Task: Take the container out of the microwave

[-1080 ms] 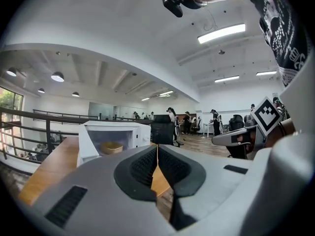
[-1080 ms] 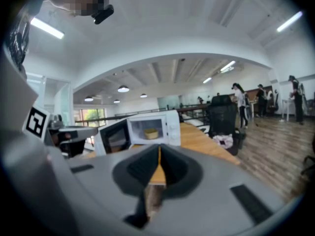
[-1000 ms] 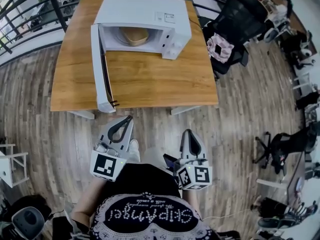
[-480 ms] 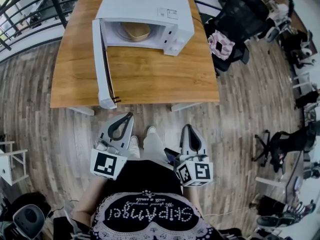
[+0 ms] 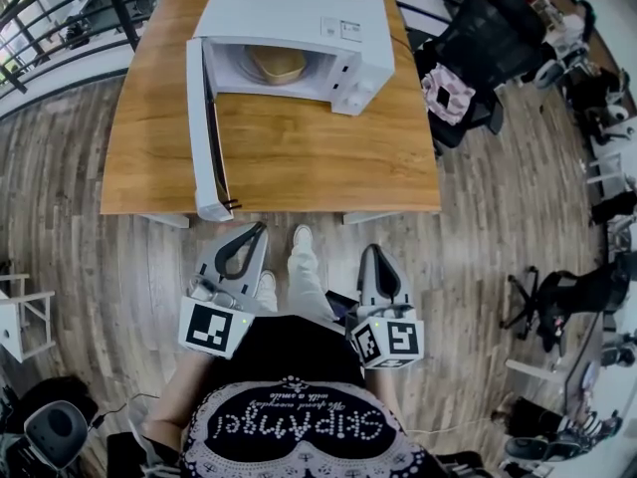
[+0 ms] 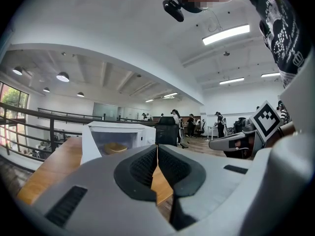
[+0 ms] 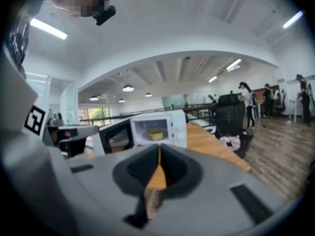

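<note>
The container [image 5: 276, 65] sits inside the microwave [image 5: 299, 8], at 12 o'clock from where I stand, on the far half of the wooden surface [image 5: 318, 157]. In the head view I get only its tan upper part. The oven's roof cuts off the rest, and I cannot tell whether anything is in it. The door [image 5: 206, 137] is swung wide on the 9 o'clock side, its free edge reaching the near edge of the surface toward 6 o'clock. Both tools are down at 6 o'clock, close to my body, over the floor [image 5: 478, 227] and well apart from the surface. The left tool [image 6: 157, 149] has its pads pressed together with nothing between them. Its view shows the container as a pale, hazy shape at 11 o'clock, its base hard to make out. The right tool [image 7: 159, 149] is likewise pressed together and empty, and there the container is small and blurred at 12 o'clock. A black chair [image 5: 476, 33] carrying a patterned cloth [image 5: 445, 96] stands at 2 o'clock, beside the surface.
</note>
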A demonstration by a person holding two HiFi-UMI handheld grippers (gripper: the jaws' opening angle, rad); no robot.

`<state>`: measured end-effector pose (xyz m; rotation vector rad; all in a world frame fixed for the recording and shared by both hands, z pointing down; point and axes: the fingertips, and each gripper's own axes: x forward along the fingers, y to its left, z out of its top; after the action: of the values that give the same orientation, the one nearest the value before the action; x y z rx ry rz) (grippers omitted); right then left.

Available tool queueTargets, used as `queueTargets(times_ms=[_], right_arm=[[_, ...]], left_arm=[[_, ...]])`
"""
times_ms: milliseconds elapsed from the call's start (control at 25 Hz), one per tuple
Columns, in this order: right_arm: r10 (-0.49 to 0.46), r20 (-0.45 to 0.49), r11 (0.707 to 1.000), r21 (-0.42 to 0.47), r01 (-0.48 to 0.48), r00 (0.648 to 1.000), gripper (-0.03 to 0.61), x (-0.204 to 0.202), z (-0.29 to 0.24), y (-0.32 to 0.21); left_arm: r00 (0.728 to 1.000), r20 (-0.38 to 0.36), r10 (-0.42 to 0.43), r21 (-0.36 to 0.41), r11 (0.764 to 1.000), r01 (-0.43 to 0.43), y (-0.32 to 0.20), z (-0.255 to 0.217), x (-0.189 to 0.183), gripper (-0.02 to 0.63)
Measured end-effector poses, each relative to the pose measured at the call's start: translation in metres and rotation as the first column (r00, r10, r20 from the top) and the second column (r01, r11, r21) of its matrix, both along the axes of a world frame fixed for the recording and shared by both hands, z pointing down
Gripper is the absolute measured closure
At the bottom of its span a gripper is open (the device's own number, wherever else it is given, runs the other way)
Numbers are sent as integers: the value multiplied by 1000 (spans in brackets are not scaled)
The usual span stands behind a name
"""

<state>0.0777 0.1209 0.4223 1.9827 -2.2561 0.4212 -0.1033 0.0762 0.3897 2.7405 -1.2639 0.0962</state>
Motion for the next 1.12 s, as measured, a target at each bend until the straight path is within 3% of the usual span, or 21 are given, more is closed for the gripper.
queueTargets(times_ms=[440,1120], right_arm=[[-72,18,997,-19,73,997,543,26,7,-74],[-244,16,970,-15,244,970,545,60,4,-207]], left_arm=[[999,-31,-31,6,999,31,-56,-11,38,581],[975,-22,-223,-5,975,223,-160,-12,66,581]])
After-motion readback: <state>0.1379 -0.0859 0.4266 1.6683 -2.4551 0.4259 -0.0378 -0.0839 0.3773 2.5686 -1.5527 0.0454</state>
